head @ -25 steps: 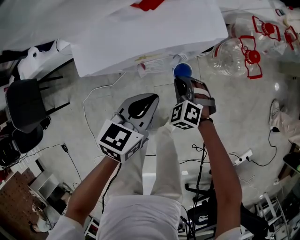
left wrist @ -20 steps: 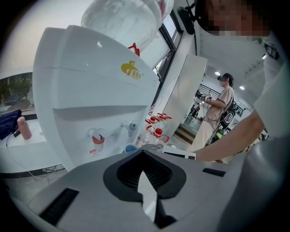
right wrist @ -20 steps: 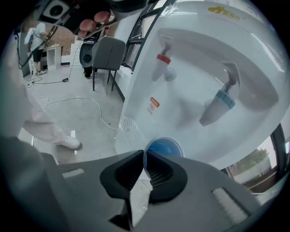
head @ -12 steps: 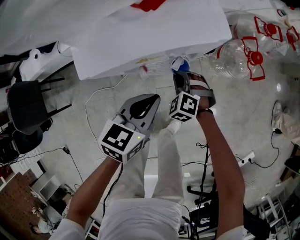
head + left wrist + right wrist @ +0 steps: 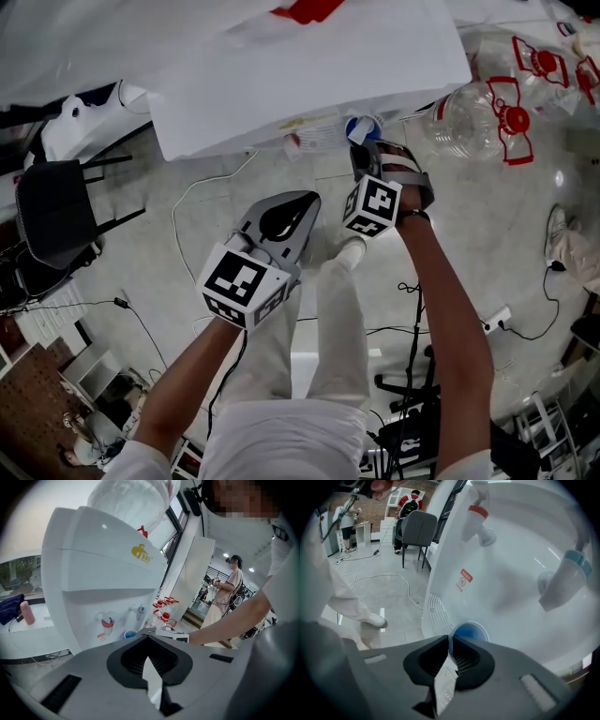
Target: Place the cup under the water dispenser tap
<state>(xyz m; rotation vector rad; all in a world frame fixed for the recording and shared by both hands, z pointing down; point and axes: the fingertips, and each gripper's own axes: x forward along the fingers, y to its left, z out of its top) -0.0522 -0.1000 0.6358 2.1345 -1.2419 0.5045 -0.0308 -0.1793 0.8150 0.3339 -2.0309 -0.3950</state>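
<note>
A blue cup [image 5: 361, 128] sits at the front edge of the white water dispenser [image 5: 300, 66], partly hidden by its overhang. My right gripper [image 5: 364, 150] is shut on the cup's near rim. In the right gripper view the cup [image 5: 469, 632] lies just past the gripper's [image 5: 450, 639] tips, low in the recess beside the drip grille [image 5: 436, 611]. The red tap [image 5: 474, 520] is up to the left and the blue tap [image 5: 565, 581] up to the right. My left gripper [image 5: 298, 199] hangs shut and empty, back from the dispenser; the left gripper view shows the cup [image 5: 130, 633] beyond it.
Several empty water bottles with red caps [image 5: 478, 112] lie right of the dispenser. A dark chair [image 5: 56, 211] stands at the left. Cables [image 5: 187, 197] and a power strip [image 5: 492, 314] run over the floor. Another person [image 5: 229, 588] stands far off.
My right gripper has carried the cup in toward the dispenser and lower, so the cup now sits half under the overhang. The left gripper has stayed put.
</note>
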